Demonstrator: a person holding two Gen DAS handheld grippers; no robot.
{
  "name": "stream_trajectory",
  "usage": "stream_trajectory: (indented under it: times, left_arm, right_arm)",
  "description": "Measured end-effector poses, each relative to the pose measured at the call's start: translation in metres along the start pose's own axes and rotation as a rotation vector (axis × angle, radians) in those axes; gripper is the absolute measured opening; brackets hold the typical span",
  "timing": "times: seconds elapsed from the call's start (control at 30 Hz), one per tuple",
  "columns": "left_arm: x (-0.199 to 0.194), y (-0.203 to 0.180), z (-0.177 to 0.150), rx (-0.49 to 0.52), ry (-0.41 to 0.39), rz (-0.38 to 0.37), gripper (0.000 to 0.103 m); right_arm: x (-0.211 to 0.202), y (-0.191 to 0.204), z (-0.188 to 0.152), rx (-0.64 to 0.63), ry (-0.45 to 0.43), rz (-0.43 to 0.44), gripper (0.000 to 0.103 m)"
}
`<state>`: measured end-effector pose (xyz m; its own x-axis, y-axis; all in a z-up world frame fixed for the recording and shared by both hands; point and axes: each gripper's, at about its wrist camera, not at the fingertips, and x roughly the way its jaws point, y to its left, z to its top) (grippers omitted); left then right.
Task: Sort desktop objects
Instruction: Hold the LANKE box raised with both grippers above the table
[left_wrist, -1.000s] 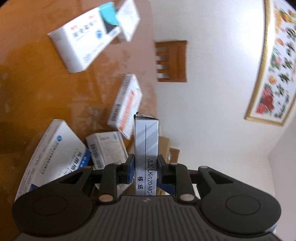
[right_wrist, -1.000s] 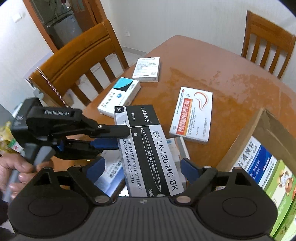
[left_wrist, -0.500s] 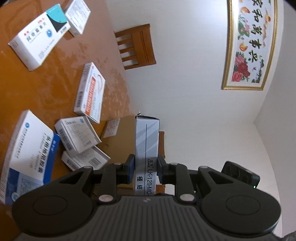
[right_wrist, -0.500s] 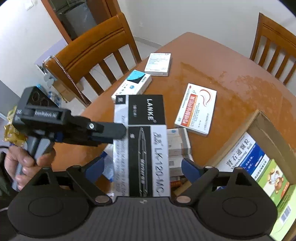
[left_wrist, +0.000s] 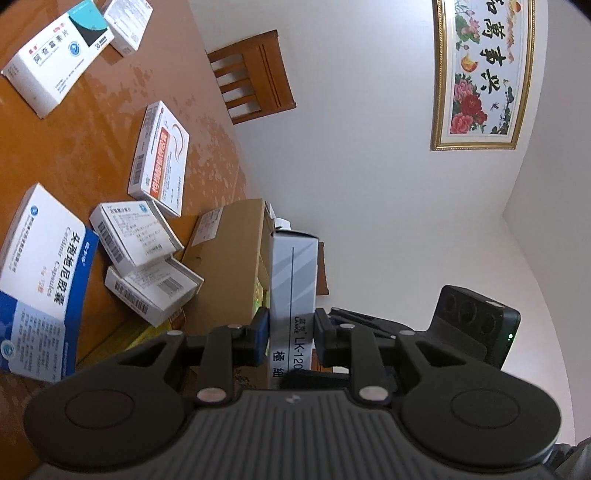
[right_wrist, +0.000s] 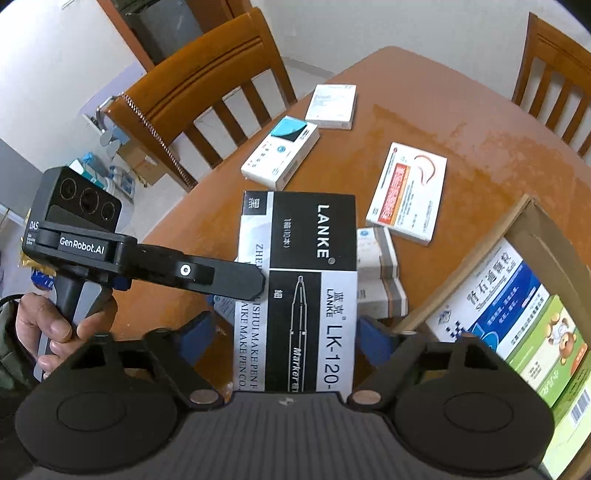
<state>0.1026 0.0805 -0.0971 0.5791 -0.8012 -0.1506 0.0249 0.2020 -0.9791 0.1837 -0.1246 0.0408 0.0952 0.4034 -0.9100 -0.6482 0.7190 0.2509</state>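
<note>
Pen box: pinched by its thin sides in left claw, held above desk. Right claw has just been narrowing around its broad face, pads not yet pressing; apparently a handover toward carton.

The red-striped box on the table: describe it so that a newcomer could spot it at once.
On the wooden table, look just beyond the open cardboard carton. There a flat white box lies alone, face up. Only it has a broad red stripe and a red curl on top; the other boxes are plain white, blue or teal.

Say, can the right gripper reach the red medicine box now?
Probably not: the marker box, shut in the left gripper, sits between the right gripper's jaws, which have just been closing, and blocks the red medicine box.
</note>
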Motion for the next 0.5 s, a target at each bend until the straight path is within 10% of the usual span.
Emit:
stream_trajectory:
  times: [0.5]
  left_arm:
    - [-0.007,-0.013,-0.015,0.038,-0.005,-0.013,0.024]
  right_arm:
    - [-0.012,-0.002,-0.021,0.005,-0.070,-0.015,0.069]
